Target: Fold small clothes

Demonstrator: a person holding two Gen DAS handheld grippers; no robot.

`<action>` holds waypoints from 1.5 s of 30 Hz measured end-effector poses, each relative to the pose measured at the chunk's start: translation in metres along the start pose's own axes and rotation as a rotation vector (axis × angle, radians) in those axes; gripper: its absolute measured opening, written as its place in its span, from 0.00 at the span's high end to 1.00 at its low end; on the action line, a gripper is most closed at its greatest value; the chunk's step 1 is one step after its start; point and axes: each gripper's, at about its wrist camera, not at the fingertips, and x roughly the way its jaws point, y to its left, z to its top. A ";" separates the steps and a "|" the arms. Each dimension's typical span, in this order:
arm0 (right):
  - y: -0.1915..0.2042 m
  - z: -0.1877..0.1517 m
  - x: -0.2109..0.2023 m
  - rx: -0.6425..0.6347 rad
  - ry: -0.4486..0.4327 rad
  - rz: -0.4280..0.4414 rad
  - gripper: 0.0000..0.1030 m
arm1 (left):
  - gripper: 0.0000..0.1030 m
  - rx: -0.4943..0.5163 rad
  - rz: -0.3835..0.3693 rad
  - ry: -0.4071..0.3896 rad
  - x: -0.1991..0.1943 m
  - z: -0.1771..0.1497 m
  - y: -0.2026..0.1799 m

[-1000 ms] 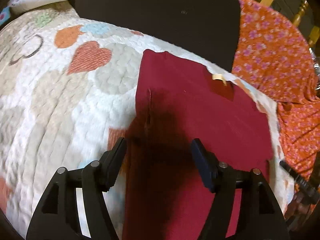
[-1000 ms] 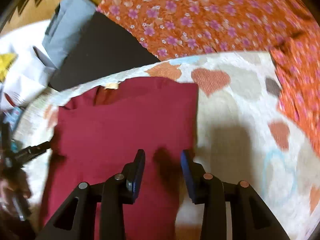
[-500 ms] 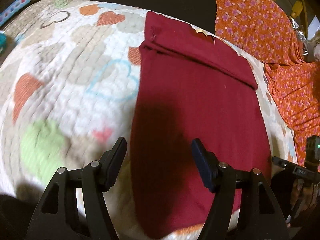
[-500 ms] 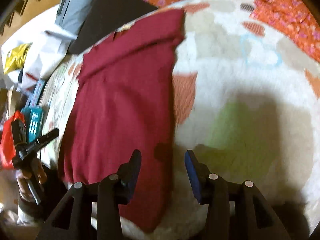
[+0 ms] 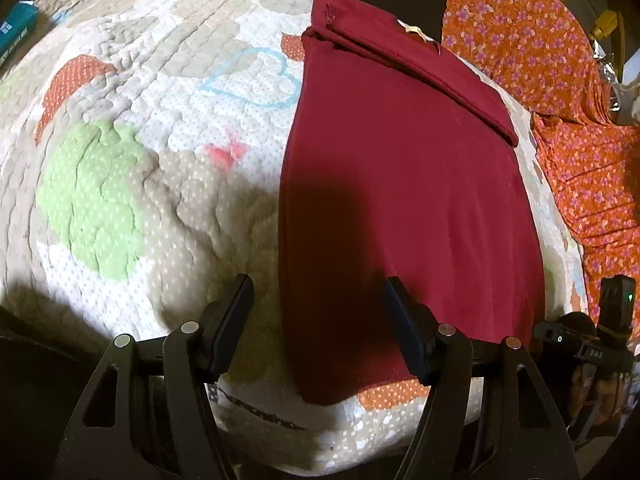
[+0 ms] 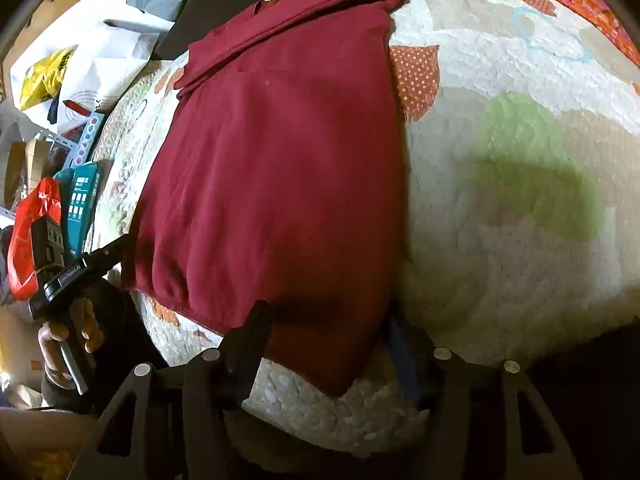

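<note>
Your left wrist camera looks steeply down, close over the shirt's (image 5: 400, 184) near left corner; your right one (image 6: 276, 168) over its near right. Both share shirt and quilt (image 5: 120, 152).

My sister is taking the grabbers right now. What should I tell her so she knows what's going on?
Left gripper: open, holding nothing, above the near left corner of the red shirt.
Right gripper: jaws opening, nothing pinched, at the shirt's near right corner.
The shirt lies flat on the heart quilt.
Done: sides folded in, collar end folded over.
Left: probably grab both near corners and fold the bottom up to the collar.
</note>
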 end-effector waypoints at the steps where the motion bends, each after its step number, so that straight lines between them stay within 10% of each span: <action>1: 0.000 0.000 0.001 0.005 0.002 0.000 0.45 | 0.35 0.003 0.007 0.009 0.001 -0.002 -0.001; 33: 0.012 -0.007 0.013 0.015 -0.007 -0.004 0.32 | 0.24 0.075 0.081 0.025 0.017 -0.024 -0.021; 37: 0.012 -0.007 0.008 -0.008 -0.039 -0.025 0.60 | 0.70 0.113 0.119 -0.002 0.014 -0.026 -0.024; 39: 0.009 -0.005 0.003 0.005 -0.048 0.081 0.91 | 0.94 0.071 0.092 -0.004 0.008 -0.023 -0.016; 45: 0.011 0.007 -0.018 -0.021 -0.129 0.228 0.91 | 0.94 0.032 -0.052 0.002 -0.008 -0.007 -0.015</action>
